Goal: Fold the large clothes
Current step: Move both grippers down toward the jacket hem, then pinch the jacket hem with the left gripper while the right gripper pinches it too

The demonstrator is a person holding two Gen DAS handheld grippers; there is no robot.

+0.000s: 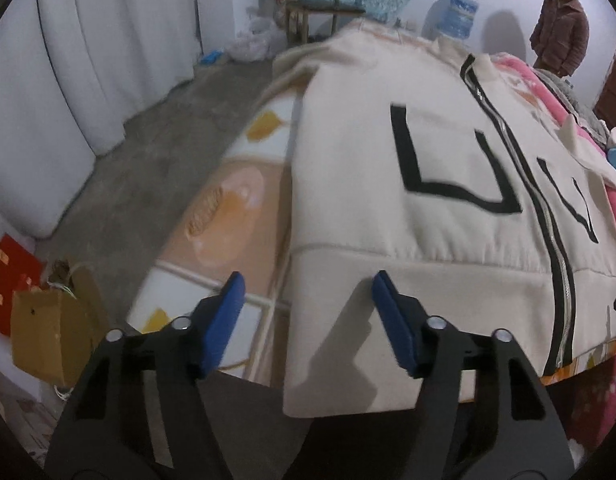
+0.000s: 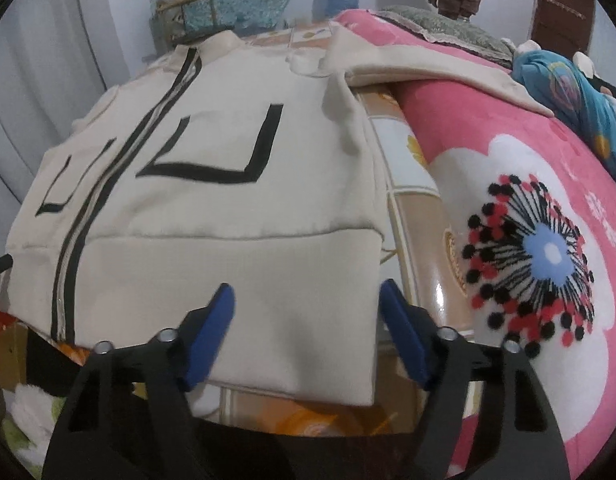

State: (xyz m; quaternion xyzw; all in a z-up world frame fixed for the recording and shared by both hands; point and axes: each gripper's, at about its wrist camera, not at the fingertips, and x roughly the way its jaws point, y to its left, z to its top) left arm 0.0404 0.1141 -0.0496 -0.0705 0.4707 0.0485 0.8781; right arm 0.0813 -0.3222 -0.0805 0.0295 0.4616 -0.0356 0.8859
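Gripping stage, hem corners. Cream zip jacket (image 1: 408, 184) lies flat, front up, on the patterned bed sheet (image 1: 243, 200); landmark: its hem band.
- Left gripper (image 1: 308, 324): jaws apart, empty, straddling the hem's left corner.
- Right gripper (image 2: 305, 328): jaws apart, empty, over the hem's right corner.
Advice: seat each corner deep between the pads, pinch all layers, then lift evenly.

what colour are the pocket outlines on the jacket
Black, on the cream jacket; clearest in the right wrist view.

Water jug (image 1: 459, 16), paper bag (image 1: 53, 332), bystander (image 1: 560, 28)
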